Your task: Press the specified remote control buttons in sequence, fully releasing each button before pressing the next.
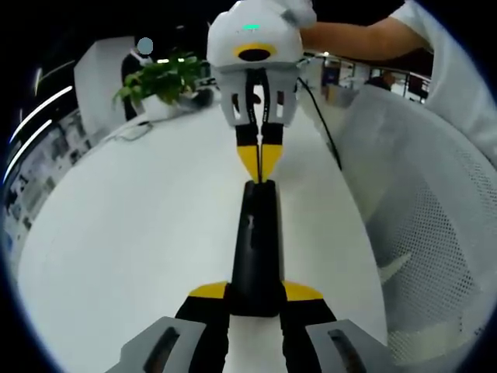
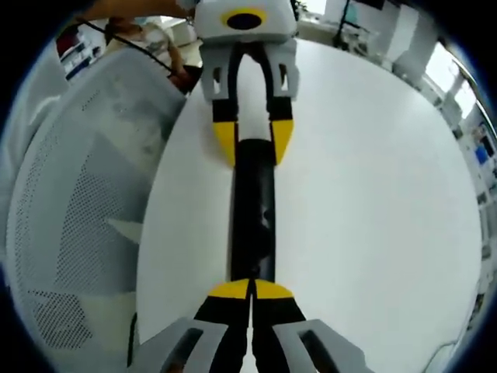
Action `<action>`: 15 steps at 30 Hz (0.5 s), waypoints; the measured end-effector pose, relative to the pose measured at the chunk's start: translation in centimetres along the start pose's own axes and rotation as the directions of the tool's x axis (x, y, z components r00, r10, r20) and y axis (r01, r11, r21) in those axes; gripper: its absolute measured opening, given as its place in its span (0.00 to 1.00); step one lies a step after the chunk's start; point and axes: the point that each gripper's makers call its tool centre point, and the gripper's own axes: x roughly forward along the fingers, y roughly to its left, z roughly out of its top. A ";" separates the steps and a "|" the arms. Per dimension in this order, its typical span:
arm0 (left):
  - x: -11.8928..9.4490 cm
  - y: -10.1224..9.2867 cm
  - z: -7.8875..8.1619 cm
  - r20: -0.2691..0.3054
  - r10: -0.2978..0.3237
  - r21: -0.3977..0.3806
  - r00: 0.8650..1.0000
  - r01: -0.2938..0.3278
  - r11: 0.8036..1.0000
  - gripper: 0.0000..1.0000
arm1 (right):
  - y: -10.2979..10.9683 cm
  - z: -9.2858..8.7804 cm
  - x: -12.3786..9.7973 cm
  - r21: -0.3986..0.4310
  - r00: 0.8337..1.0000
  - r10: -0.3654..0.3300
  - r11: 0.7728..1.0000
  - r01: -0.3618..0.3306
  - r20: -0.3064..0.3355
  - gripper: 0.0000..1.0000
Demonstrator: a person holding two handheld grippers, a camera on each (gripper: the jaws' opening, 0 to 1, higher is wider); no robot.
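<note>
A slim black remote control point(image 1: 255, 233) lies lengthwise on the white table point(image 1: 140, 233). My left gripper point(image 1: 255, 294) is shut on its near end, one yellow-tipped jaw on each long side. At the far end my right gripper point(image 1: 260, 163) comes in from the opposite side, shut, with its yellow tips together and touching the remote's end. In the right gripper view the remote point(image 2: 252, 217) runs away from my shut right gripper point(image 2: 252, 291), whose tips rest on the near end. The left gripper point(image 2: 253, 144) clasps the far end there.
A white mesh chair point(image 1: 435, 233) stands close to the table's edge, and it is the same chair point(image 2: 78, 194) in the right gripper view. A potted plant point(image 1: 163, 78) sits at the table's far side. A black cable point(image 1: 322, 124) trails past a person's arm point(image 1: 365, 35).
</note>
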 end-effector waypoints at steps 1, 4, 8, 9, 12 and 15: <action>0.0 0.0 0.0 0.001 0.001 0.003 1.000 -0.001 1.000 0.23 | 0.0 0.0 0.0 0.000 1.000 -0.001 1.000 0.001 0.003 0.00; 0.0 0.0 0.0 0.000 0.001 0.003 1.000 -0.001 1.000 0.23 | 0.0 0.0 0.0 -0.002 1.000 -0.006 1.000 0.006 0.006 0.00; 0.0 0.0 0.0 -0.002 0.000 0.004 1.000 0.000 1.000 0.23 | 0.0 0.0 0.0 0.001 1.000 -0.009 1.000 0.009 0.007 0.00; 0.0 0.0 0.0 -0.001 0.000 0.005 1.000 0.000 1.000 0.23 | 0.0 0.0 0.0 0.002 1.000 -0.009 1.000 0.009 0.008 0.00; 0.0 0.0 0.1 -0.001 -0.002 0.004 1.000 0.002 1.000 0.23 | 0.1 0.0 -0.1 0.002 1.000 -0.009 1.000 0.009 0.006 0.00; 0.0 -0.1 0.1 -0.006 0.000 0.006 1.000 0.000 1.000 0.23 | 0.1 0.0 -0.1 -0.004 1.000 -0.012 1.000 0.012 0.000 0.00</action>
